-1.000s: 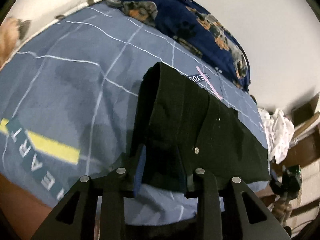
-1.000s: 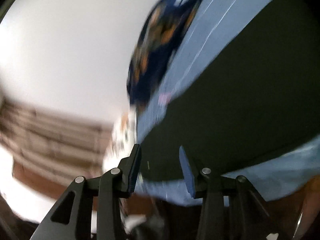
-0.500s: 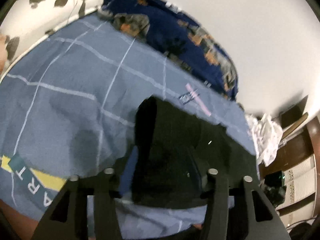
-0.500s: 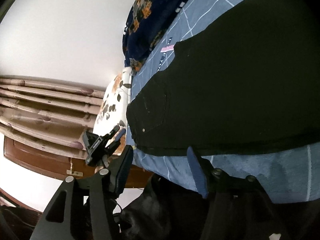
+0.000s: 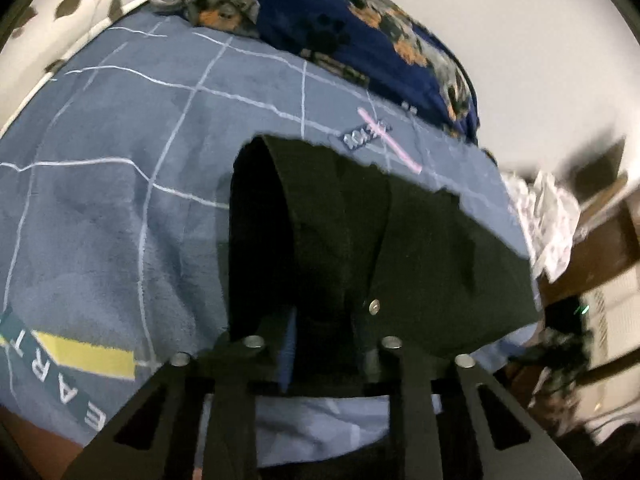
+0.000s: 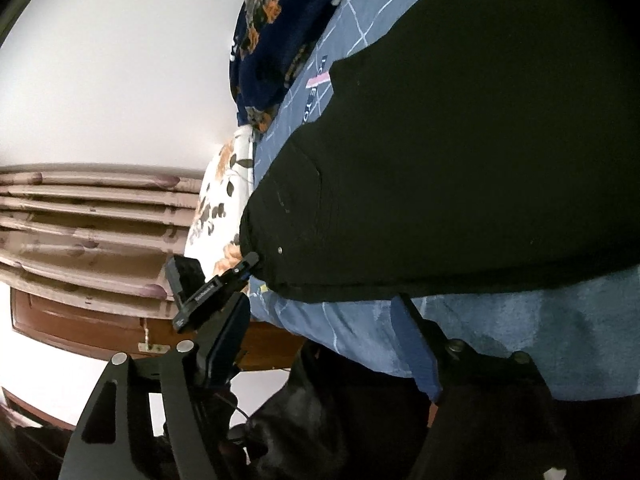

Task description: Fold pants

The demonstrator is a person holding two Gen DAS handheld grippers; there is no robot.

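Here the left tongs clamp the black pants on the blue blanket — right tongs apart, just opened.

A bedroom in a home. A bed fills most of both views, spread with a blue-grey blanket marked by thin white grid lines and printed letters. At the far side lies a dark navy quilt printed with dogs and paw marks, bunched against a plain white wall. A white floral pillow sits at one end of the bed. Black pants lie spread on the blanket. Past the bed's end stands brown wooden furniture with a small metal latch. A heap of pale crumpled cloth lies off the far right corner.
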